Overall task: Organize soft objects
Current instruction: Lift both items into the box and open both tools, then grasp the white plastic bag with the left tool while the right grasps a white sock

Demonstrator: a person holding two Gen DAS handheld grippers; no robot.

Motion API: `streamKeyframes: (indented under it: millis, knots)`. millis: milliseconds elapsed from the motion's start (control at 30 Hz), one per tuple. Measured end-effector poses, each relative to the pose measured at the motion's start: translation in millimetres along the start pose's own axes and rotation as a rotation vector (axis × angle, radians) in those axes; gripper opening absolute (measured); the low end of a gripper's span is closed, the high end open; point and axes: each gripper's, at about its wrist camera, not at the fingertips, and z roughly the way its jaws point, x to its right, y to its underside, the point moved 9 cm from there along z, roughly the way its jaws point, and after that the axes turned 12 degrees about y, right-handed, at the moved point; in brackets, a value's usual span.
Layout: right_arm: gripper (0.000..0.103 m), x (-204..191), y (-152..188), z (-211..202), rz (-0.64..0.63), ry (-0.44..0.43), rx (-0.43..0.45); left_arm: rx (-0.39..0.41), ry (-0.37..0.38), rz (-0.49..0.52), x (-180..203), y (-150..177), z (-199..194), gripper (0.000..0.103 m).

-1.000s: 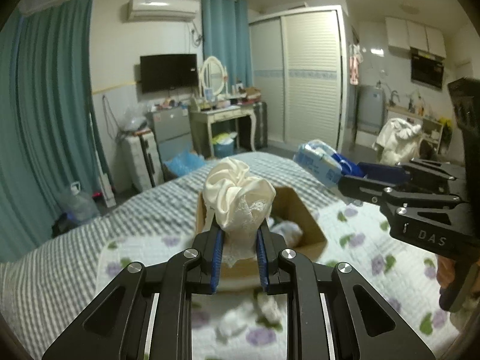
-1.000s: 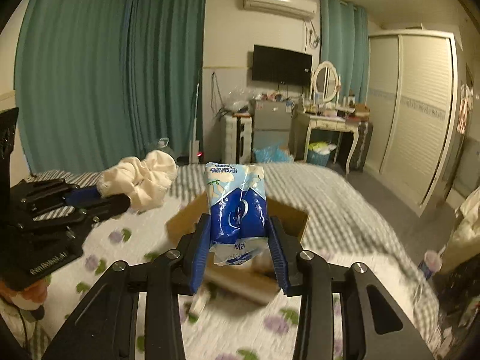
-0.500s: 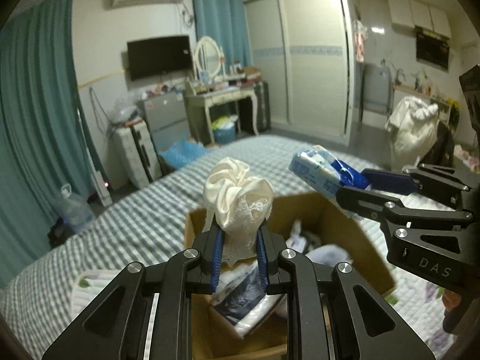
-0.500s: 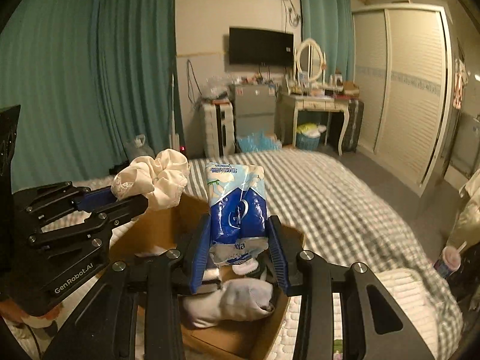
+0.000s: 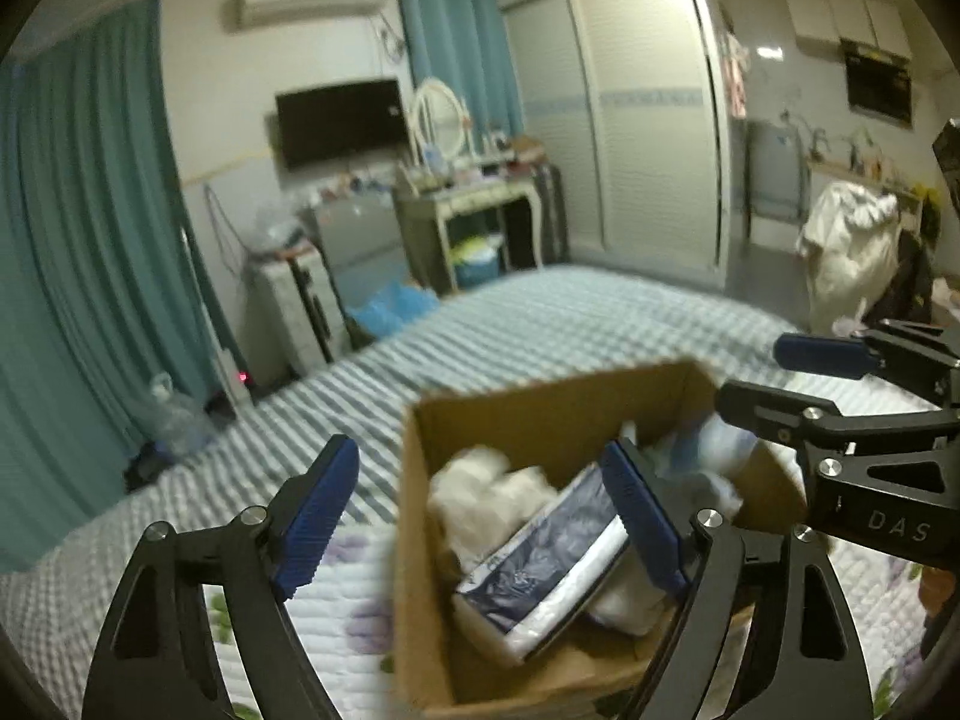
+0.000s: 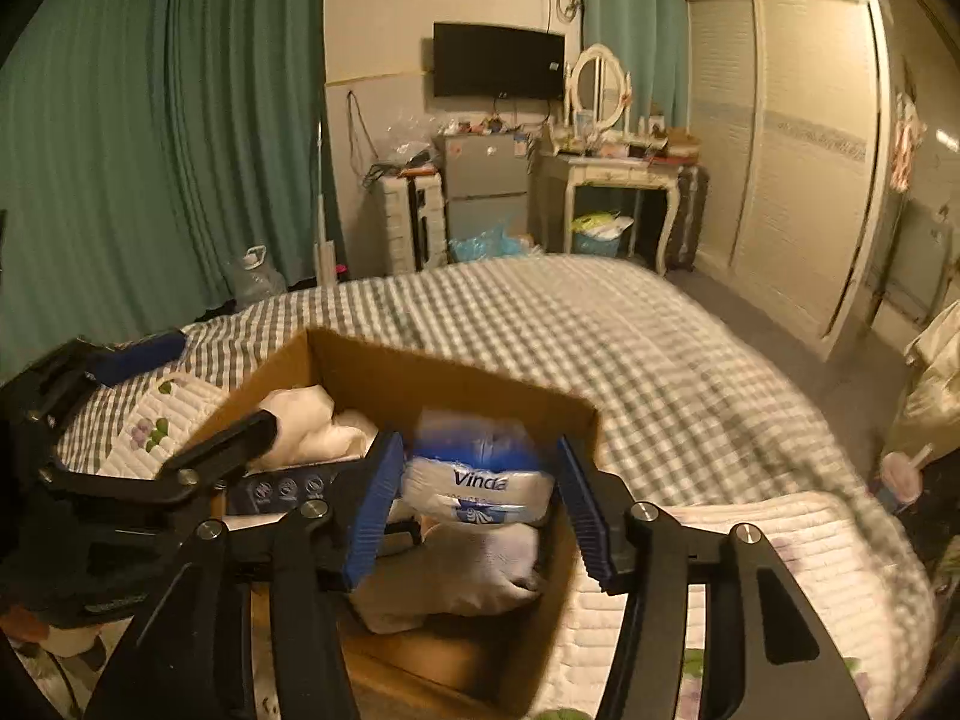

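A brown cardboard box (image 5: 540, 402) (image 6: 456, 378) sits on the bed and holds soft things. My left gripper (image 5: 486, 516) is open and empty just above the box's left side. A cream cloth bundle (image 5: 486, 486) (image 6: 312, 420) lies inside at the back left, beside a dark blue-and-white pack (image 5: 552, 558). My right gripper (image 6: 474, 510) is open over the box's right side. The blue-and-white Vinda tissue pack (image 6: 480, 468) lies in the box between its fingers, free of them. A white sock-like cloth (image 6: 456, 570) lies under it.
The bed has a grey checked cover (image 6: 630, 348) and a white quilted floral blanket (image 6: 750, 570). Teal curtains (image 5: 90, 240), a dressing table (image 6: 612, 174), a small fridge (image 6: 486, 192) and a wardrobe (image 6: 798, 138) stand beyond the bed. A white bag (image 5: 852, 246) sits at the far right.
Both grippers opened over the box. The cream cloth left my left gripper and the tissue pack left my right gripper; both now lie in the box.
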Motion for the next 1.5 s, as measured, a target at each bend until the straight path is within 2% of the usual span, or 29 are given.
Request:
streamKeyframes:
  millis: [100,233,300,400,467,533,667,800,933,1100,1233,1367,1500]
  knots:
    - [0.059,5,-19,-45,-0.020,0.023,0.040,0.042,-0.009,-0.004,2,-20,-38,0.085]
    - [0.063,13,-43,-108,-0.029,0.053,0.098,0.137,-0.016,0.011,6,-55,-111,0.085]
    - [0.065,12,-51,-142,-0.024,0.055,0.121,0.185,-0.018,0.026,8,-69,-149,0.092]
    - [0.072,9,-61,-192,-0.031,0.064,0.155,0.242,-0.024,0.039,10,-79,-195,0.094]
    - [0.081,5,-63,-222,-0.036,0.063,0.173,0.272,-0.005,0.033,13,-80,-225,0.094]
    - [0.086,-1,-59,-249,-0.021,0.044,0.176,0.290,0.007,0.015,12,-76,-243,0.094]
    - [0.091,-19,-41,-284,-0.019,-0.004,0.173,0.309,0.023,-0.006,10,-61,-267,0.094]
    - [0.094,-38,-13,-301,-0.028,-0.031,0.180,0.311,-0.001,0.015,7,-31,-277,0.094]
    - [0.094,-60,18,-291,-0.036,-0.068,0.155,0.269,-0.007,-0.001,-1,1,-264,0.094]
    - [0.094,-81,48,-254,-0.051,-0.079,0.137,0.214,-0.027,-0.067,-16,44,-232,0.094]
    - [0.094,-94,72,-201,-0.062,-0.092,0.073,0.129,-0.009,-0.148,-32,76,-183,0.094]
    - [0.094,-103,100,-147,-0.100,-0.057,0.038,0.076,-0.009,-0.188,-39,111,-146,0.094]
    - [0.092,-106,134,-98,-0.090,-0.060,-0.030,-0.006,0.032,-0.231,-38,146,-100,0.094]
